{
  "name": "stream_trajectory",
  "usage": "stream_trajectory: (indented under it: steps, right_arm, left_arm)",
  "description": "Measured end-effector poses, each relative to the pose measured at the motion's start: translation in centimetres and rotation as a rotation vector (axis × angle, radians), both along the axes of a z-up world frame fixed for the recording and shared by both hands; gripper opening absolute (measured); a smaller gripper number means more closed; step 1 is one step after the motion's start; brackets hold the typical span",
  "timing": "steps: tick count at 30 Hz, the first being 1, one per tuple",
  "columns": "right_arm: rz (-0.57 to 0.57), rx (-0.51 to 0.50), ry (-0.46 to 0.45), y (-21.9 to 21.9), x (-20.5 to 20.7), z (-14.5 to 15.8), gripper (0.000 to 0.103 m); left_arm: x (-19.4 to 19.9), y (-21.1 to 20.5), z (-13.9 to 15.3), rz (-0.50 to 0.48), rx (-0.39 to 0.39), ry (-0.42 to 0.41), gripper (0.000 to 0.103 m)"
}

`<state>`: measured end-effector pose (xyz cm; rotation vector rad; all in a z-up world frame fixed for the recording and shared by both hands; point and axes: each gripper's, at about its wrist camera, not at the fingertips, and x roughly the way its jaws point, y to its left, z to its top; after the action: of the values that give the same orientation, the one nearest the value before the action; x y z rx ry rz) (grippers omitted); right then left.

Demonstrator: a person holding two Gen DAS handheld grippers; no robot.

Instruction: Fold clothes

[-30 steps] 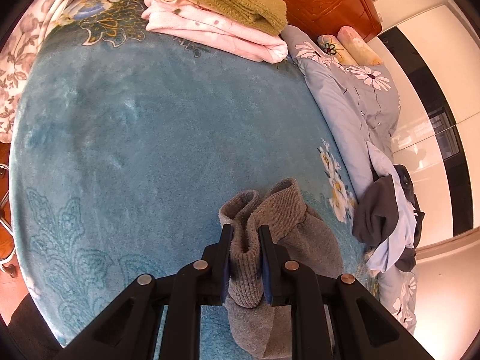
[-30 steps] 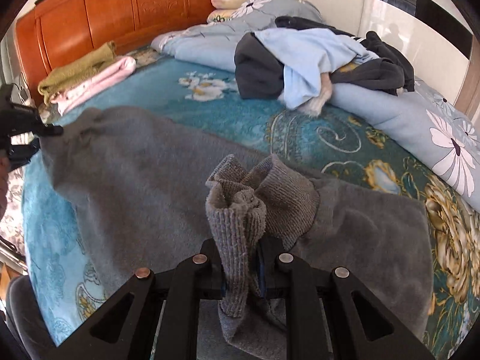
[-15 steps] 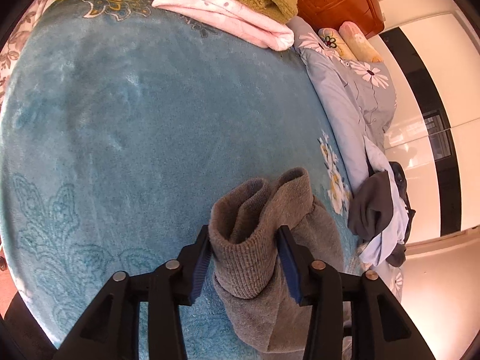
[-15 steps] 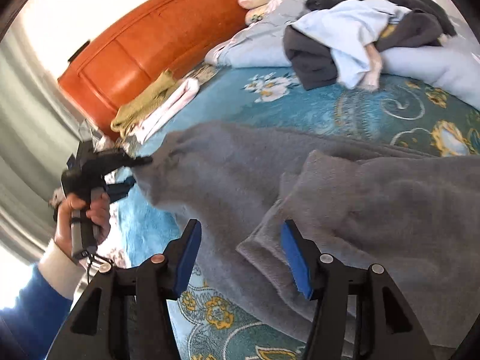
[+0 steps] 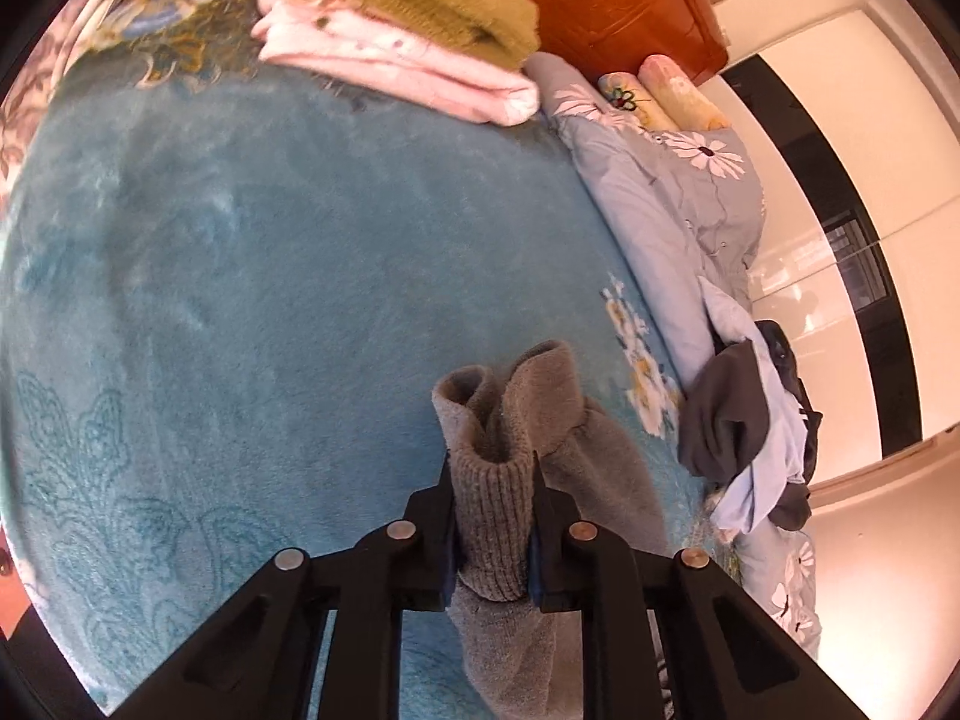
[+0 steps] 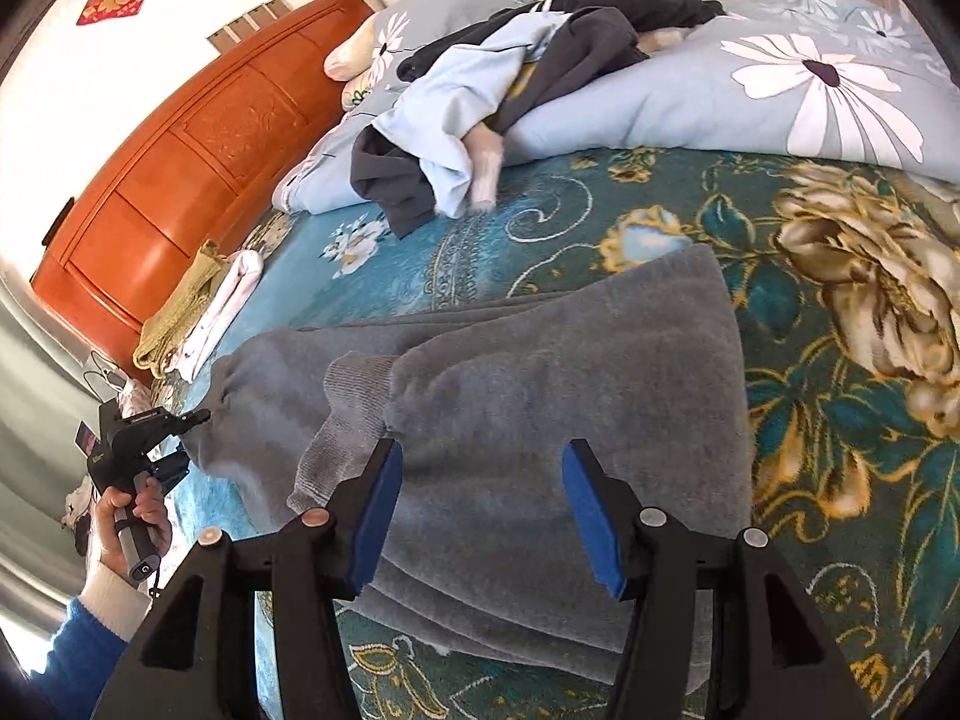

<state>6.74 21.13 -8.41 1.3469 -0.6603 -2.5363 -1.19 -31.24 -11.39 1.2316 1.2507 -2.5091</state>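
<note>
Left tongs (image 5: 491, 519) clamp a ribbed cuff (image 5: 489, 498); right tongs (image 6: 480, 513) stand wide, empty.
Left jaws have just closed on the cuff, lower centre of frame. Grey garment (image 6: 540, 396) lies spread on the bed (image 6: 840, 420), mid-frame, beneath the right tongs; folded stack (image 5: 390, 18) upper left.

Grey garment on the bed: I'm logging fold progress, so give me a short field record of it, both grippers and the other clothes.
garment: grey garment lying on the teal blanket
left gripper: shut on the garment's ribbed cuff, having just closed
right gripper: open above the garment, holding nothing
folded stack: green and pink clothes by the headboard
unfolded pile: dark and light-blue clothes on the floral duvet
</note>
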Motion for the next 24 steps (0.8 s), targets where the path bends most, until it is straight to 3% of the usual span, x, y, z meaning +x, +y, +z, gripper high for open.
stream_trajectory:
  steps: [3,8,12,15,19,24]
  right_arm:
    - [-0.027,-0.014,-0.001,1.2,0.2,-0.2,0.058]
    - [-0.094,-0.028,-0.008,3.8,0.7,-0.3,0.058]
    - [-0.151,-0.067,-0.011,5.8,1.4,-0.4,0.058]
    - [-0.174,-0.077,-0.007,6.9,2.1,-0.3,0.058]
    - [-0.206,-0.072,-0.014,8.3,3.2,-0.5,0.058]
    - [-0.24,-0.066,-0.041,9.8,4.8,-1.2,0.058]
  left_arm:
    - [-0.2,2.7,5.0,-0.079,-0.046,0.093,0.017]
    - [0.4,11.3,13.9,-0.309,-0.108,0.287,0.017]
    - [0.8,19.6,16.5,-0.493,-0.098,0.361,0.017]
    - [1.5,26.3,15.3,-0.624,-0.146,0.358,0.018]
    - [2.4,33.7,10.6,-0.772,-0.168,0.243,0.018]
    - [4.0,39.5,5.4,-0.862,-0.288,0.125,0.019]
